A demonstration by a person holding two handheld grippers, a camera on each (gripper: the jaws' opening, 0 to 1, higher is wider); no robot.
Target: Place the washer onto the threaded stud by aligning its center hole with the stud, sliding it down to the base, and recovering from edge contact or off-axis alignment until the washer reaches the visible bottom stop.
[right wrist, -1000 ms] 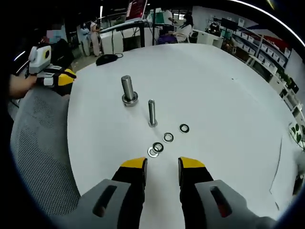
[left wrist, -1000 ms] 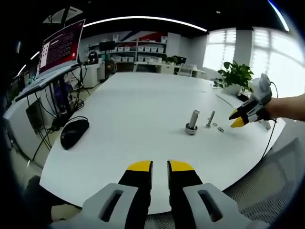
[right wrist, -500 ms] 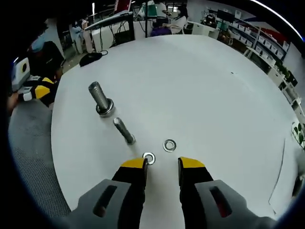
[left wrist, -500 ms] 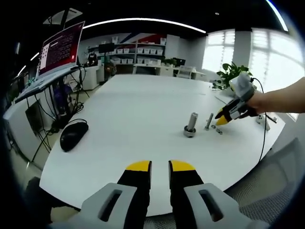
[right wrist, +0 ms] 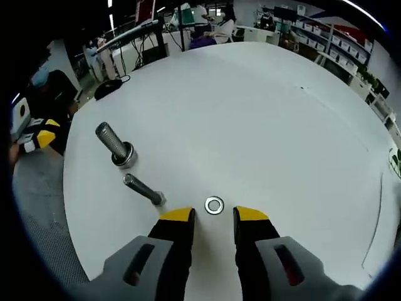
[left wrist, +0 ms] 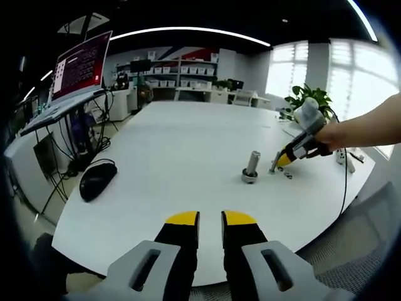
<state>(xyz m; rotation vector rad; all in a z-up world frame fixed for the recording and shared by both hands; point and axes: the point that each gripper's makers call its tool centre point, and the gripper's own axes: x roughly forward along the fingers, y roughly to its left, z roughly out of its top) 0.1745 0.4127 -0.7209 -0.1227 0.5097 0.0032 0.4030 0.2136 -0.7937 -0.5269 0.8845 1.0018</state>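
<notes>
In the right gripper view, the right gripper (right wrist: 213,216), grey-bodied with yellow tips, hung low over the white round table (right wrist: 263,125) with its jaws apart and nothing between them. A small flat silver metal washer (right wrist: 214,205) lay on the tabletop just beyond the gap, roughly on the centre line between the two yellow tips; whether the tips touched it could not be told. Just left of the left jaw tip stood a slim silver threaded stud (right wrist: 143,189), leaning in this view, its base close to the jaw. Further left and beyond it was a thicker silver threaded bolt with a wide round base (right wrist: 115,145). At the far left edge, off the table, the left gripper (right wrist: 39,139) showed, held by a hand.

In the left gripper view, the left gripper (left wrist: 210,218) was held back from the table's near edge, its jaws parted by a narrow gap and gripping nothing. Across the table, the right gripper (left wrist: 283,160), on a person's outstretched arm (left wrist: 363,128), pointed down at the tabletop next to the slim stud (left wrist: 275,162), with the thick bolt (left wrist: 251,167) just to the left. A black computer mouse (left wrist: 98,179) lay near the table's left edge, and a green potted plant (left wrist: 308,98) stood at the far side by the windows.
</notes>
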